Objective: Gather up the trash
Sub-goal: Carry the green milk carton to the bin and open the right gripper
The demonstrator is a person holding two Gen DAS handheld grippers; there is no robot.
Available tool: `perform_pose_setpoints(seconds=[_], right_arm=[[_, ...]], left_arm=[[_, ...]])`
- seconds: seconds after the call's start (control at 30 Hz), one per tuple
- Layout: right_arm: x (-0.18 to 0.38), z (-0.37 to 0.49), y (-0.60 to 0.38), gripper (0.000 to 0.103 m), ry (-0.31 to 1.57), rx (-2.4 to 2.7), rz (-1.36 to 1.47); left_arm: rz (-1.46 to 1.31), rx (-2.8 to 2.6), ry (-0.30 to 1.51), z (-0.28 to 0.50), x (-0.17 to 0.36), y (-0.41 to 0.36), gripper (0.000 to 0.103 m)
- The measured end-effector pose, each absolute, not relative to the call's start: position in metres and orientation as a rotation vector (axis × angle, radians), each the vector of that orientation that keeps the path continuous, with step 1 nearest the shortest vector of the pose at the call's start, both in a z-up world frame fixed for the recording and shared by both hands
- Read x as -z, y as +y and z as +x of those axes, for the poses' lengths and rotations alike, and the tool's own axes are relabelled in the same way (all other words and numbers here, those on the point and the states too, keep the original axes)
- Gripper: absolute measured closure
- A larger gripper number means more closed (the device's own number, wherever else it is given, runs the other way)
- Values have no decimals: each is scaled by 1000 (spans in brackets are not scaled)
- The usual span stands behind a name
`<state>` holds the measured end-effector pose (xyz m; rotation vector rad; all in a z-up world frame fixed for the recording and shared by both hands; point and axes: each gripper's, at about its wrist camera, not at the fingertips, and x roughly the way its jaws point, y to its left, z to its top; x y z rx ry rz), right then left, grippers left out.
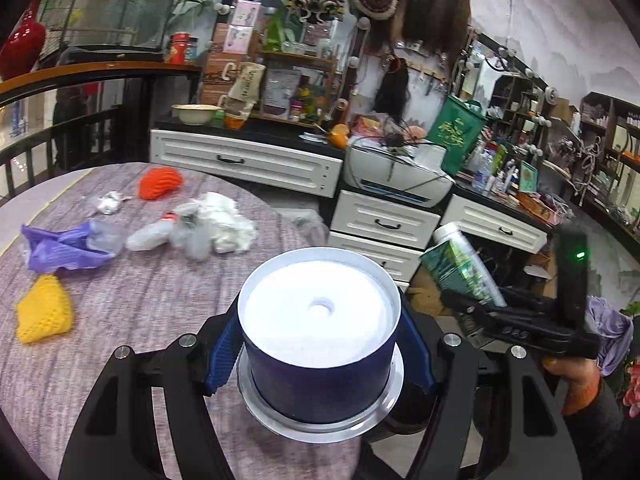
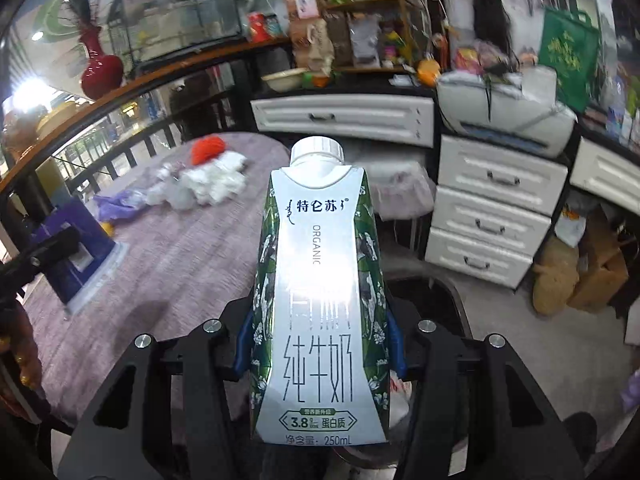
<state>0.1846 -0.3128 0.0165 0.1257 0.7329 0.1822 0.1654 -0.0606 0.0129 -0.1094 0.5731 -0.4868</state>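
Note:
My left gripper (image 1: pixel 320 350) is shut on a dark blue round cup (image 1: pixel 320 364) with a white top and a silver rim, held above the near edge of the purple-clothed table (image 1: pixel 152 300). My right gripper (image 2: pixel 320 344) is shut on a white and green milk carton (image 2: pixel 318 296), cap pointing away. The same carton (image 1: pixel 460 268) shows at the right of the left wrist view. On the table lie a purple bag (image 1: pixel 60 248), a yellow foam net (image 1: pixel 44 314), an orange foam net (image 1: pixel 160 184), a crushed clear bottle (image 1: pixel 152 234) and white plastic wrap (image 1: pixel 224 216).
White drawer units (image 1: pixel 384 224) and a printer (image 1: pixel 400 176) stand beyond the table, under cluttered shelves. A green bag (image 1: pixel 456 132) sits on the counter. A dark railing (image 1: pixel 60 128) runs along the left. A dark bin rim (image 2: pixel 440 284) is below the carton.

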Motion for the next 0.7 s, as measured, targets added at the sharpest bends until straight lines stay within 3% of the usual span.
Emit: perform_pose_setpoints(seconds=[0.57,0.7], right_arm=[[160,220,-365,52,1091,-65,247],[170,220,-374,41,1090,-34,273]], left_arm=[[-35,666,720,184,31,-185,35],[-20,674,747,186,42,-196,35]])
